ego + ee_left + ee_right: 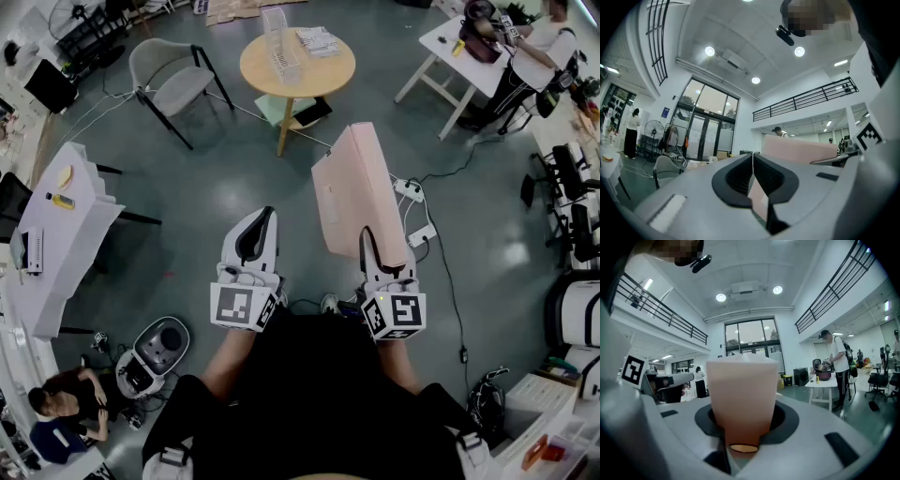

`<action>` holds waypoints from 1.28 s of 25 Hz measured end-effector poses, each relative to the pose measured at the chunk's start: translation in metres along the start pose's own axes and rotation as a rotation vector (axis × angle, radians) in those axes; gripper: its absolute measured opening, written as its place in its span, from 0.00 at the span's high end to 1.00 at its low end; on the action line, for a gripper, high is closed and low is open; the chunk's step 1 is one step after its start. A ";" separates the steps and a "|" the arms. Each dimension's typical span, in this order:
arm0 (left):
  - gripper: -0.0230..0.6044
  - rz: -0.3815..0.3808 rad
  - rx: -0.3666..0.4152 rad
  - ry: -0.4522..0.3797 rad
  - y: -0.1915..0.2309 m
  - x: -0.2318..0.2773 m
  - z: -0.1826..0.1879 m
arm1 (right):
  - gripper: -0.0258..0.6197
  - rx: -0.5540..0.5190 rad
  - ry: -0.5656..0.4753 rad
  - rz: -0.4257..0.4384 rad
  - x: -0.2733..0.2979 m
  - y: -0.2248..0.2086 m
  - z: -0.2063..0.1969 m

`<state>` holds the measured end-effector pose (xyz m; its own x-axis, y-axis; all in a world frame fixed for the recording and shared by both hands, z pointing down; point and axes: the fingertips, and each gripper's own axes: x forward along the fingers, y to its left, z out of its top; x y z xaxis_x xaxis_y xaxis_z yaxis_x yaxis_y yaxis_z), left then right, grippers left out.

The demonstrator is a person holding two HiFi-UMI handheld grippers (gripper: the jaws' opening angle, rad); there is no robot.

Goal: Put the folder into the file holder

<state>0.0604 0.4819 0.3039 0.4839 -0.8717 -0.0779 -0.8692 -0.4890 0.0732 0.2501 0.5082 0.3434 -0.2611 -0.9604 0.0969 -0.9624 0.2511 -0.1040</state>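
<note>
Clamping pink folder in right tool

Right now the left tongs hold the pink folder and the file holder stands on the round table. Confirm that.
Wrong tongs: the right tongs hold the pink folder, as the right gripper view shows. The left tongs are shut on nothing. The file holder does stand on the round table.

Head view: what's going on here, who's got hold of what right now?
A person holds a two-jaw gripper in each hand. The right gripper is clamped on a flat pink folder, held up over the floor. The left gripper is shut and empty. The clear file holder stands ahead on the round wooden table, folder not yet in it.
</note>
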 end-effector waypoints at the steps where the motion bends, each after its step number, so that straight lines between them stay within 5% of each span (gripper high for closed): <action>1: 0.94 -0.001 0.000 0.001 -0.001 -0.001 0.000 | 0.77 0.002 0.001 0.001 -0.001 0.001 0.000; 17: 0.94 -0.017 -0.010 0.007 0.002 -0.013 -0.002 | 0.76 0.014 0.022 0.022 -0.001 0.020 -0.007; 32: 0.94 -0.046 -0.029 0.016 0.051 -0.027 -0.007 | 0.75 -0.019 0.025 -0.017 0.024 0.065 -0.011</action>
<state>0.0036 0.4807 0.3162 0.5252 -0.8484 -0.0663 -0.8427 -0.5293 0.0983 0.1805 0.5032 0.3498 -0.2460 -0.9614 0.1233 -0.9679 0.2369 -0.0836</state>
